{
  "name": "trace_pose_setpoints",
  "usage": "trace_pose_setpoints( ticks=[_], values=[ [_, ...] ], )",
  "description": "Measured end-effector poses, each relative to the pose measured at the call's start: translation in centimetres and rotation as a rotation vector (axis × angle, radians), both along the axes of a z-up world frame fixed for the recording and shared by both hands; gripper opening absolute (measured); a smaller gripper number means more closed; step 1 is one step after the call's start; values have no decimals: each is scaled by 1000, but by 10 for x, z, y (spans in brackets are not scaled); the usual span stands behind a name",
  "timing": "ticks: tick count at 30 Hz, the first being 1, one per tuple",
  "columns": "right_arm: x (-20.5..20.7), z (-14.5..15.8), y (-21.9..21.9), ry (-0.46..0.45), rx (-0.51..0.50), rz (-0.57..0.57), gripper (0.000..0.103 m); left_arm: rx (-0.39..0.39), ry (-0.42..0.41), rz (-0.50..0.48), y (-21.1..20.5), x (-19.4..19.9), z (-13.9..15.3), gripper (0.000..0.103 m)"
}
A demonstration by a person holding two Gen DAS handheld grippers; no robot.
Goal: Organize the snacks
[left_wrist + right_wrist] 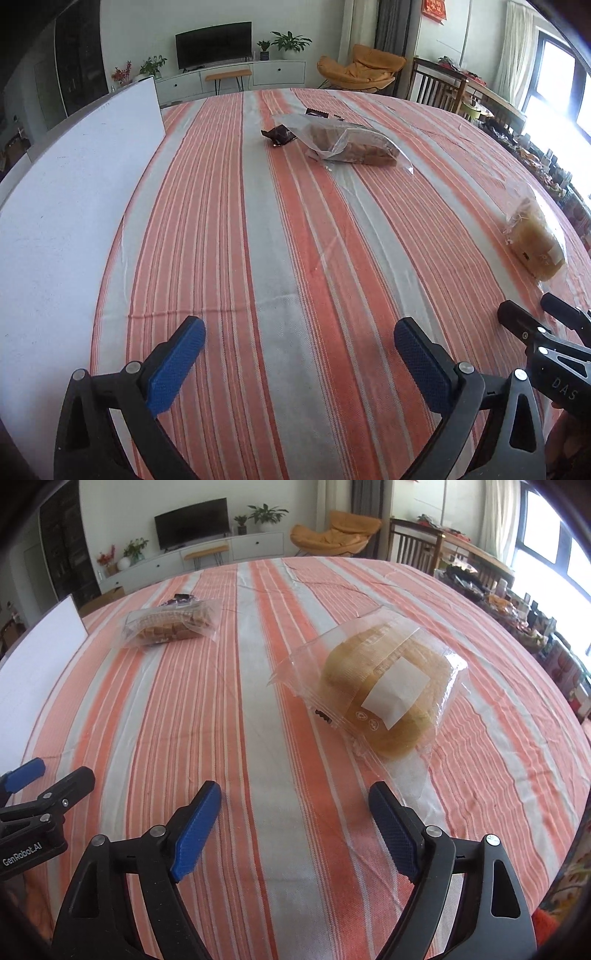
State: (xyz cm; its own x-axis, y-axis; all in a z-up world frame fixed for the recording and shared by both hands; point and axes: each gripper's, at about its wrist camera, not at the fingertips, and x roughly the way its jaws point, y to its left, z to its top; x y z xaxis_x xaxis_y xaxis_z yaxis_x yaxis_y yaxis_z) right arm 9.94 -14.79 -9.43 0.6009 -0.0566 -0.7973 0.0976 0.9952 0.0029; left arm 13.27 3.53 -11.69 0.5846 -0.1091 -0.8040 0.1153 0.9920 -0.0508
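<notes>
A clear bag of brown bread slices [351,144] lies far ahead on the striped tablecloth, also in the right wrist view [170,627]. A small dark wrapped snack [279,134] lies just left of it, and another dark packet [317,112] behind it. A wrapped yellow bun with a white label [384,690] lies just ahead and right of my right gripper [295,801]; it also shows in the left wrist view [537,240]. My left gripper [299,332] is open and empty above the cloth. My right gripper is open and empty too.
A white board [74,184] stands along the table's left edge, also in the right wrist view [40,642]. The striped tablecloth [258,240] covers the table. Chairs and a cluttered side table [480,579] stand at the right, beyond the edge.
</notes>
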Motion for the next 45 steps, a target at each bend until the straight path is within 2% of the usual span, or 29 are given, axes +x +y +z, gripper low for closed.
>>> trace_pose_setpoints(
  ticks=[3, 34, 37, 39, 42, 45],
  values=[
    [0, 0, 0, -2, 1, 0, 87, 43, 8, -3, -6, 3, -6, 103],
    [-1, 0, -1, -2, 2, 0, 87, 40, 7, -12, -2, 3, -7, 103],
    [-1, 0, -1, -2, 2, 0, 87, 41, 52, -19, -2, 10, -6, 103],
    [-1, 0, -1, -2, 2, 0, 87, -14, 83, -13, -1, 18, 2, 102],
    [-1, 0, -1, -2, 1, 0, 87, -102, 28, 17, 0, 31, 31, 102],
    [-1, 0, -1, -2, 2, 0, 87, -125, -17, 12, -10, 57, 60, 102]
  ],
)
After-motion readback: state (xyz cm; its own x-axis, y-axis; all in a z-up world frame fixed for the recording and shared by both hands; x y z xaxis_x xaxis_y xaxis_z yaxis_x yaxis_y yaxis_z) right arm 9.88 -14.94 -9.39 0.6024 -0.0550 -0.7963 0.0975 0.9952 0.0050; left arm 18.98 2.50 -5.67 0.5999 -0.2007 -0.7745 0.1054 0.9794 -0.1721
